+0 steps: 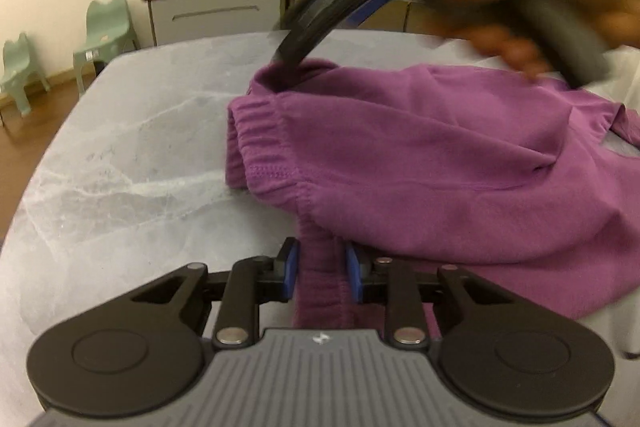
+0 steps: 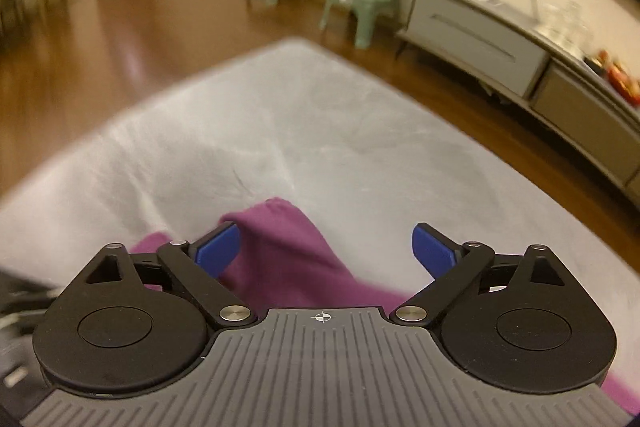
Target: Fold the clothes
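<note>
Two grippers, one garment, catalogued near to far.

Item 1. Left gripper (image 1: 322, 273), 6 o'clock in the left wrist view. Blue pads clenched on a ribbed band of the purple garment (image 1: 420, 163); the band runs straight up between the fingers. Grip looks centred on the band, which judged from here is a sound anchor.

Item 2. Purple garment, lying on the grey marbled table (image 1: 120, 167), spread from centre toward 3 o'clock. A second ribbed edge stands bunched at about 11 o'clock of the cloth; soft creases toward 3 o'clock.

Item 3. Right gripper (image 2: 324, 251), 6 o'clock in its own view. Fingers spread wide, released, holding nothing; a fold of purple cloth sits between them, against the left pad, clear of the right one. In the left view its blurred black body comes down from 1 o'clock to the garment's far ribbed edge; contact there cannot be told.

Item 4. Background, 10 to 12 o'clock: two green chairs (image 1: 106, 27), grey sideboard (image 1: 216, 7).

Handling note (judgement): bring the released right fingers over the far ribbed edge, take both layers before closing, keep level with the left grip so the band stays taut and the fold line falls straight. Risk: pinching one layer only, leaving the cloth skewed.
</note>
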